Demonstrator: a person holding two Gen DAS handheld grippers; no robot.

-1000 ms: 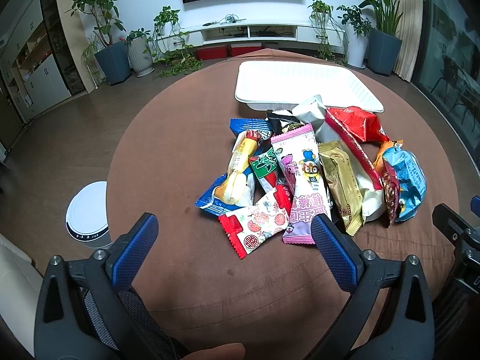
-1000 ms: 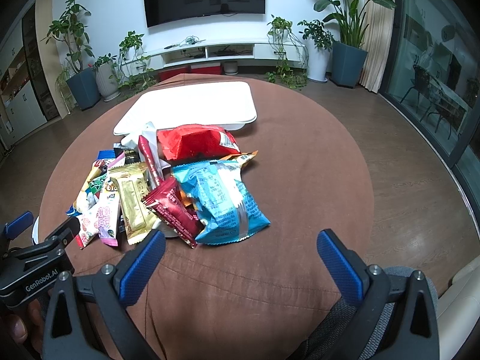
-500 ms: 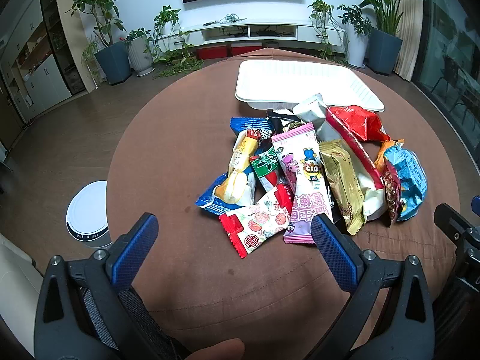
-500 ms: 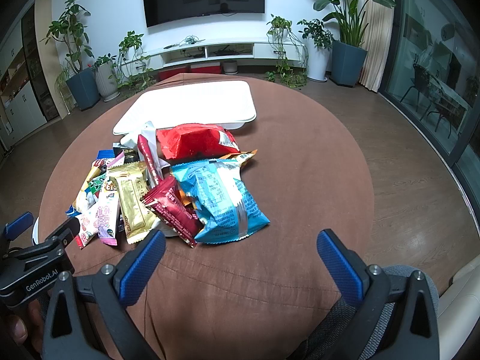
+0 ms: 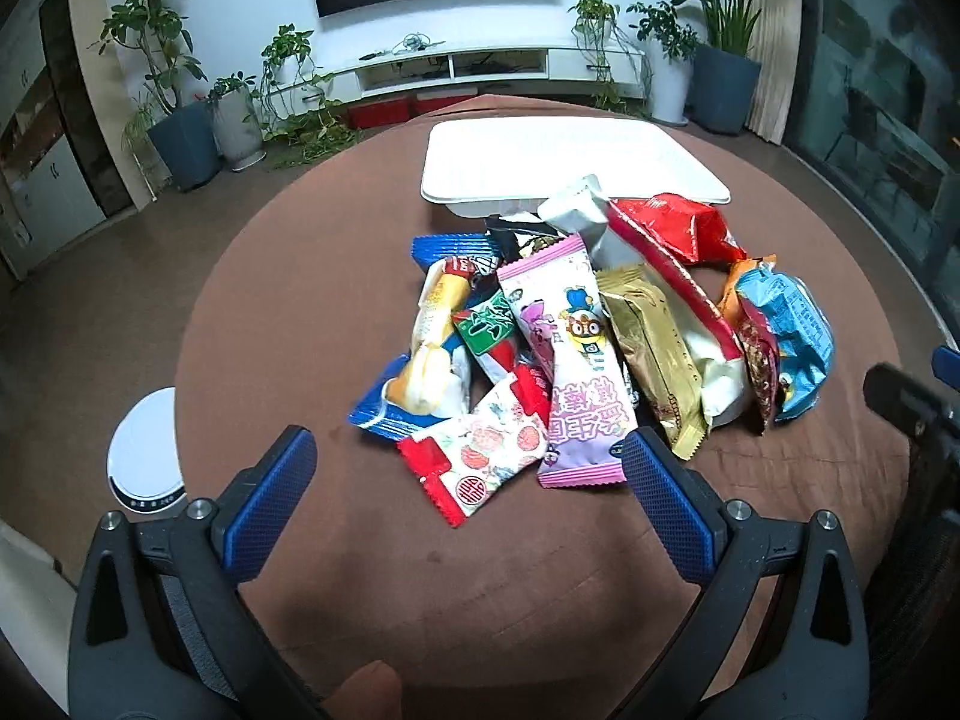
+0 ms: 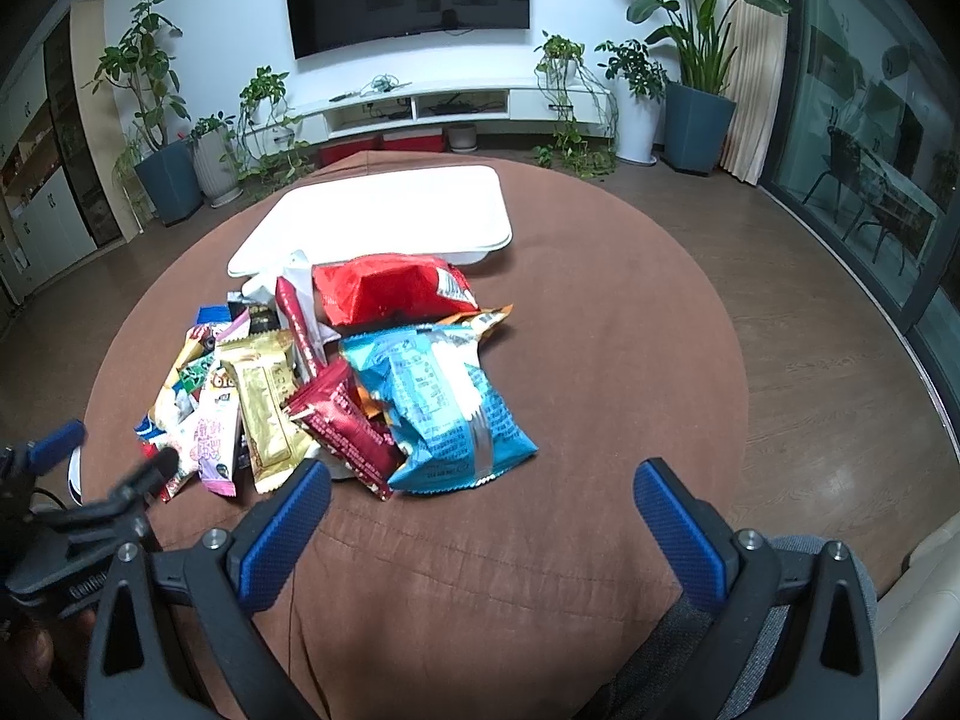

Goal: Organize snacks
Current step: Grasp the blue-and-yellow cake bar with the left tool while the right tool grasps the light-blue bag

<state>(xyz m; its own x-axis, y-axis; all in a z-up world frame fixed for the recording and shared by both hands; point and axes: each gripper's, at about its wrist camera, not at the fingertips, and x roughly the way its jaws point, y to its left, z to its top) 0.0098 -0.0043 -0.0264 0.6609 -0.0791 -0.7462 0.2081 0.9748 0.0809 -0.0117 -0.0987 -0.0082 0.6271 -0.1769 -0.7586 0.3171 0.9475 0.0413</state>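
A pile of snack packets lies on a round brown-clothed table (image 5: 300,312). In the left wrist view I see a pink cartoon packet (image 5: 576,360), a strawberry packet with red ends (image 5: 480,456), a gold packet (image 5: 654,360), a red bag (image 5: 678,228) and a blue bag (image 5: 792,336). A white empty tray (image 5: 564,156) stands behind the pile. My left gripper (image 5: 468,480) is open and empty, just short of the strawberry packet. My right gripper (image 6: 480,498) is open and empty, in front of the blue bag (image 6: 438,396); the tray (image 6: 384,216) lies beyond.
A white round device (image 5: 147,450) stands on the floor left of the table. A TV unit (image 6: 444,108) and potted plants (image 6: 168,180) line the far wall. A glass wall (image 6: 870,150) is on the right. The other gripper shows at each view's edge.
Both grippers have moved slightly forward toward the pile. Both stay open and the snacks have not moved.
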